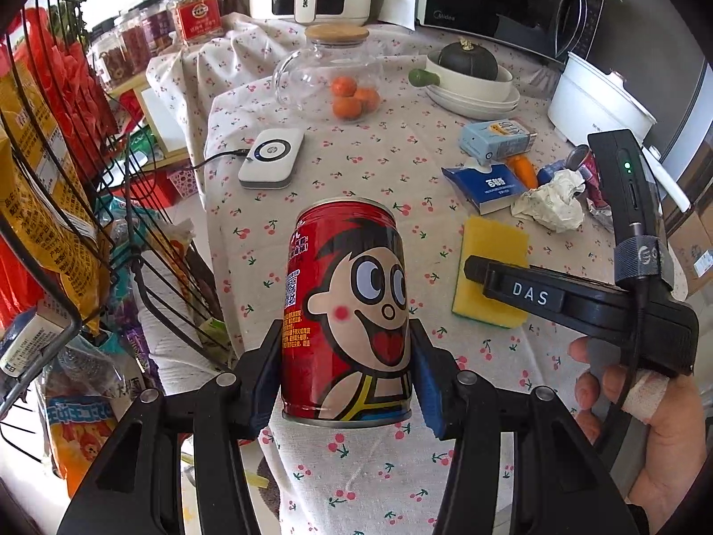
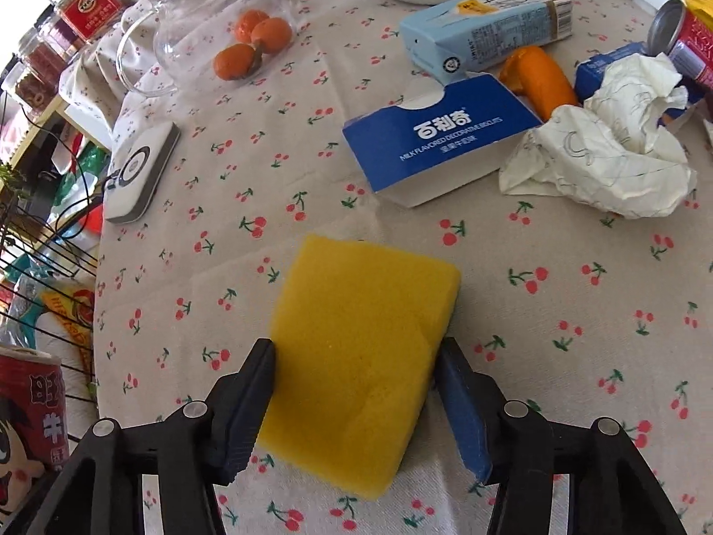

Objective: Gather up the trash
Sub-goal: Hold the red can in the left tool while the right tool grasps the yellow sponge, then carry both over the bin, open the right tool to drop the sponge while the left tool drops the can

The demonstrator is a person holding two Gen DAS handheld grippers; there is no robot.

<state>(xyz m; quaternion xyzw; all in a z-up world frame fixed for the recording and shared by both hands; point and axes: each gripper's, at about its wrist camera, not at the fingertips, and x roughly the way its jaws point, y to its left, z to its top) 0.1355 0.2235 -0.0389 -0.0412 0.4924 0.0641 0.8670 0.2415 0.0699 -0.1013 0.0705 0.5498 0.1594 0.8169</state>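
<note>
Left tongs point(image 1: 345, 374) clamp an upright red can point(image 1: 347, 312) (cartoon face, QR code) above the surface point(image 1: 356, 468). Right tongs point(image 2: 356, 397) flank a yellow sponge point(image 2: 356, 334), pads apparently touching its sides. Beyond lies a blue box point(image 2: 441, 142) reading "MILK FLAVORED DECORATIVE BISCUITS".

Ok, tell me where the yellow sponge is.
Right wrist view: the yellow sponge lies flat on the cherry tablecloth, between the right claw fingers, nearer than the blue biscuit box.
</note>
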